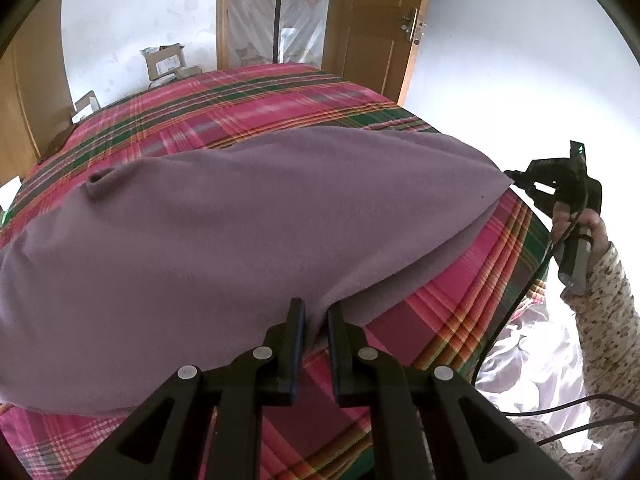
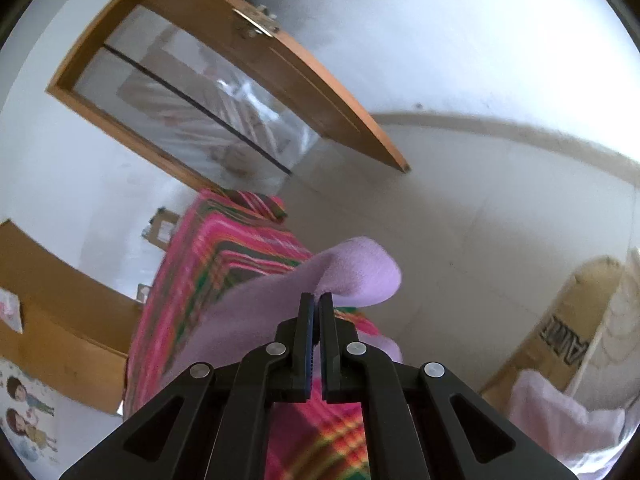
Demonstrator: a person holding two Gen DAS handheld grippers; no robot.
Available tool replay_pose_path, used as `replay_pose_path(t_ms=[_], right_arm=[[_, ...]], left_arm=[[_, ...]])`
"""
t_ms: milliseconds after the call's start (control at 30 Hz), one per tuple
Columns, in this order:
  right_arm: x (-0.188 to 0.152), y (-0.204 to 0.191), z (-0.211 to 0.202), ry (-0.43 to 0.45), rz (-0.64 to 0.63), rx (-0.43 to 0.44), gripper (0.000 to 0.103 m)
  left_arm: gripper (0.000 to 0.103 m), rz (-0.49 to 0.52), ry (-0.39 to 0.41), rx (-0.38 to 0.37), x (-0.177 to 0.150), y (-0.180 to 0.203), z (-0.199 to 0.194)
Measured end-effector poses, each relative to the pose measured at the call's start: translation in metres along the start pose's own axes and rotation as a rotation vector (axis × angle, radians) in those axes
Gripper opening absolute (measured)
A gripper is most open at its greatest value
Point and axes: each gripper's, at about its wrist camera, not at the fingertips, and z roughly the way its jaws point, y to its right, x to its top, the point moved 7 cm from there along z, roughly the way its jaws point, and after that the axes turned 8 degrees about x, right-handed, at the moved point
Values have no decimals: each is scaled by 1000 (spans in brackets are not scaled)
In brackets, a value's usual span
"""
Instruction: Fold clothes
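A mauve fleece garment [image 1: 200, 240] lies spread across a bed with a pink and green plaid sheet [image 1: 260, 96]. My left gripper [image 1: 316, 312] is shut on the garment's near edge, and a fold of cloth shows between its fingers. In the right wrist view my right gripper [image 2: 316, 298] is shut on a corner of the garment [image 2: 352, 268], which curls up over the fingertips above the plaid sheet [image 2: 208, 248]. The left wrist view shows the right gripper [image 1: 510, 178] at the garment's right corner, held by a hand in a speckled sleeve [image 1: 600, 288].
A wooden door [image 1: 372, 32] stands open beyond the bed, with cardboard boxes [image 1: 164, 60] against the wall. White cloth [image 1: 532, 352] and a black cable [image 1: 516, 304] lie off the bed's right side. A lettered cardboard box [image 2: 568, 328] and pale pink cloth [image 2: 560, 412] sit on the floor.
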Motion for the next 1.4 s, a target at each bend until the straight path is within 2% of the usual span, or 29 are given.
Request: replay_pose_path(t_ms=[200, 333, 500, 567, 667, 767, 900, 1000, 1100, 1300, 1400], right_arm=[[0, -1, -1, 1, -2, -35, 3], [1, -3, -2, 1, -19, -82, 7], [-1, -8, -16, 58, -47, -142, 10], [-1, -18, -24, 88, -74, -153, 15], [-5, -44, -33, 126, -166, -153, 19], [-20, -84, -32, 112, -305, -117, 23], [-66, -144, -9, -15, -528, -9, 23], [-110, -182, 11, -128, -676, 73, 23], [-157, -211, 28, -239, -801, 153, 23], [-224, -232, 47, -389, -936, 200, 23], [-243, -237, 51, -439, -967, 227, 23]], left_arm=[[10, -3, 2, -8, -2, 0, -2], [11, 19, 6, -14, -6, 3, -5], [11, 23, 18, -63, -11, -2, -17], [13, 16, 26, -70, -13, -9, -23], [13, -18, 56, -37, -15, -32, -35], [13, -91, 76, 13, -17, -66, -47], [13, -216, 104, 117, -20, -125, -62], [14, -334, 100, 182, -28, -169, -68], [14, -404, 93, 269, -38, -207, -69], [14, -515, 73, 334, -62, -255, -72], [14, -575, 41, 368, -79, -275, -69]])
